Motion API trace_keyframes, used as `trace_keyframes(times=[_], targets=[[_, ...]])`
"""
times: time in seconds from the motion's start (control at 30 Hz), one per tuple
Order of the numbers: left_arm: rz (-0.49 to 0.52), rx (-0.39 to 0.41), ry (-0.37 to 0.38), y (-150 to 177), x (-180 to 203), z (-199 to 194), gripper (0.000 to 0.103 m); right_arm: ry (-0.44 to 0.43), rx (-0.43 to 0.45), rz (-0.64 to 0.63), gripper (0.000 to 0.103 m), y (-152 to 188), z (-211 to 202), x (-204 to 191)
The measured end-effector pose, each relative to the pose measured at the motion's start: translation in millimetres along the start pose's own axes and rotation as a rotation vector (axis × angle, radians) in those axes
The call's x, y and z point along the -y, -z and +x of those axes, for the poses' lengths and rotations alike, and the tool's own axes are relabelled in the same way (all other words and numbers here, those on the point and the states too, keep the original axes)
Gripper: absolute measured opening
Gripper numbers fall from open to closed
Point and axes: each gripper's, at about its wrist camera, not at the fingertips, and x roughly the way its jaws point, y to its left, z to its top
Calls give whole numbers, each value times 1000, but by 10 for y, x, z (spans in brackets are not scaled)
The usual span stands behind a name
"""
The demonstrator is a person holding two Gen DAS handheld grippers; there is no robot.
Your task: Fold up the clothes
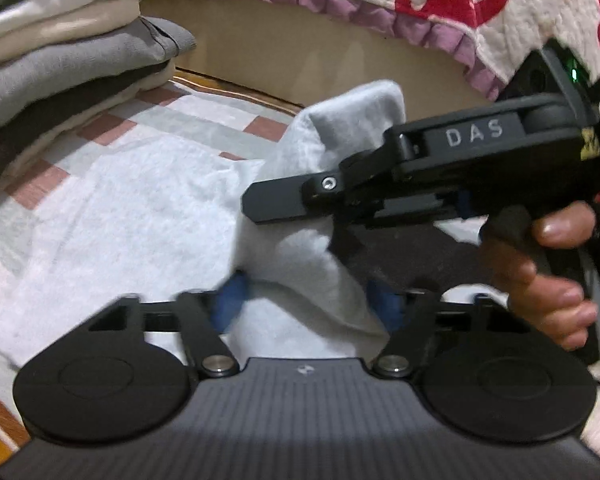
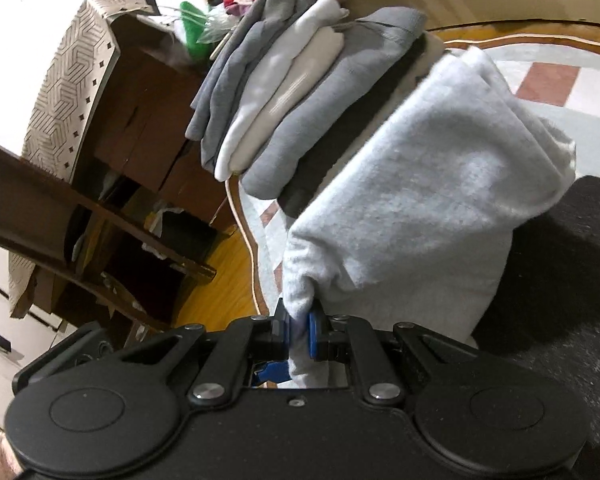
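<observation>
From the left wrist view, we see the pale grey garment [image 1: 148, 216] spread over a checked cloth on the bench [image 1: 220, 128], with one edge lifted into a peak under the right gripper [image 1: 260, 204], which a hand [image 1: 548, 264] holds by its handle. The left gripper [image 1: 304, 300] sits low at the near side of the cloth, its blue fingers [image 1: 232, 304] partly apart, one on each side of a fold of the fabric. The picture is blurred there, so we cannot tell whether the pads press on the fold or merely flank it. We would make sure of that grip before pulling, since a loose hold would let the fold slip out.

To the left stands a stack of folded clothes [image 1: 72, 72], grey and white, close to the spread garment. We should keep the fold clear of it so that nothing is dragged off.

From the right wrist view, the right gripper [image 2: 300, 332] has its fingers [image 2: 315, 334] nearly closed, pinching a bunched corner of the pale grey garment [image 2: 412, 208], which hangs up and away from them in a loose drape. The stack of folded clothes [image 2: 292, 92] lies just behind it, and a dark surface [image 2: 572, 264] lies at the right.

We judge the step to be carrying this lifted edge across. To do it well, we would keep the pinched corner taut, move both hands together, and lay the edge square upon the part lying flat.
</observation>
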Motion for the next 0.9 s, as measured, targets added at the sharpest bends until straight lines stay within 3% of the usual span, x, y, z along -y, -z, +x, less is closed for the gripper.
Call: trace_keyframes(times=[0.03,0.07,0.17,0.33,0.53,0.7,0.8,0.9], targets=[[-1,-8,0,-10,-43,-17,30,0,-5,-13,12,-12,16,-10],[-20,-14,11,-27,-102,-39,26,-6,-7,-23,12,-29,37,-13],[-62,-21,27,-72,-248,-99,22,-40,-5,-22,12,-59,103,28],[5,0,1,-141,-338,-201,20,-74,-6,-35,12,-175,320,25],[-115,-14,-12,-183,-757,-288,21,-138,-38,-53,12,-343,643,8],[-173,-49,-43,-107,-975,-231,20,-108,-103,-52,12,-328,1001,89],[-197,-51,-52,-95,-1055,-215,20,-89,-99,-31,12,-308,1059,127],[-218,-81,-130,-87,-1166,-185,22,-43,-83,-4,29,-335,1040,175]])
